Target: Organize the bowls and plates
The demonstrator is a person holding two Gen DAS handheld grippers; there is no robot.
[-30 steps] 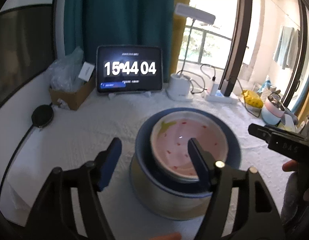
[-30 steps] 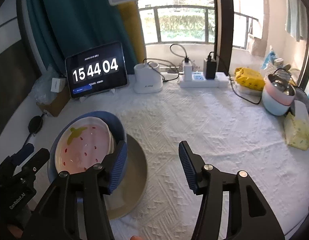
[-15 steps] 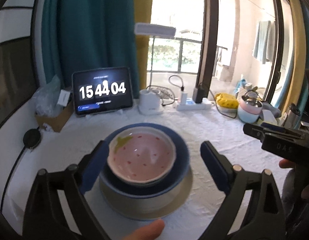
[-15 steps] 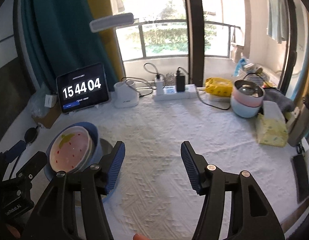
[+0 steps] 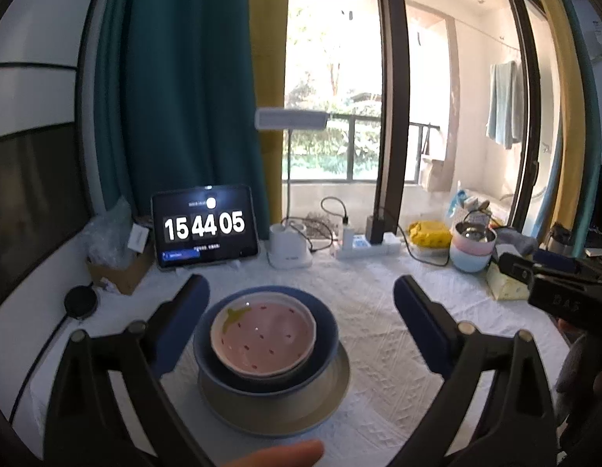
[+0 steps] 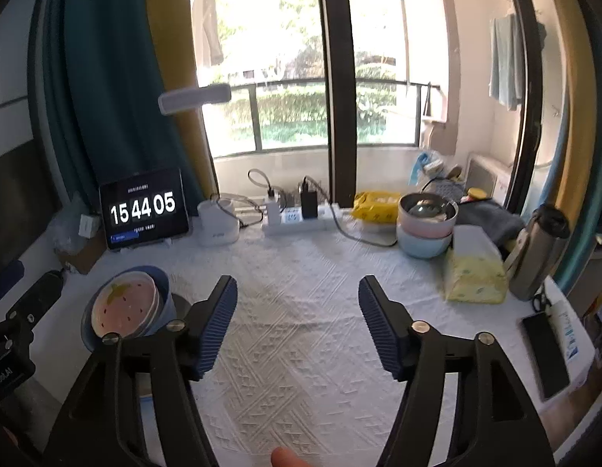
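Left wrist view is showing the left gripper (image 5: 301, 323) with its jaws just having been opening, now standing wide apart and gripping nothing, the pink strawberry bowl (image 5: 263, 336) sitting nested in the blue bowl (image 5: 324, 330) on the grey plate (image 5: 332, 393) at the near left of the white tablecloth (image 5: 379, 311). To the right, the right gripper (image 6: 297, 323) is also hanging apart over bare cloth, jaws just having been opening. Stacking is looking finished; any next move is probably calling for the far pastel bowls (image 6: 425, 233).
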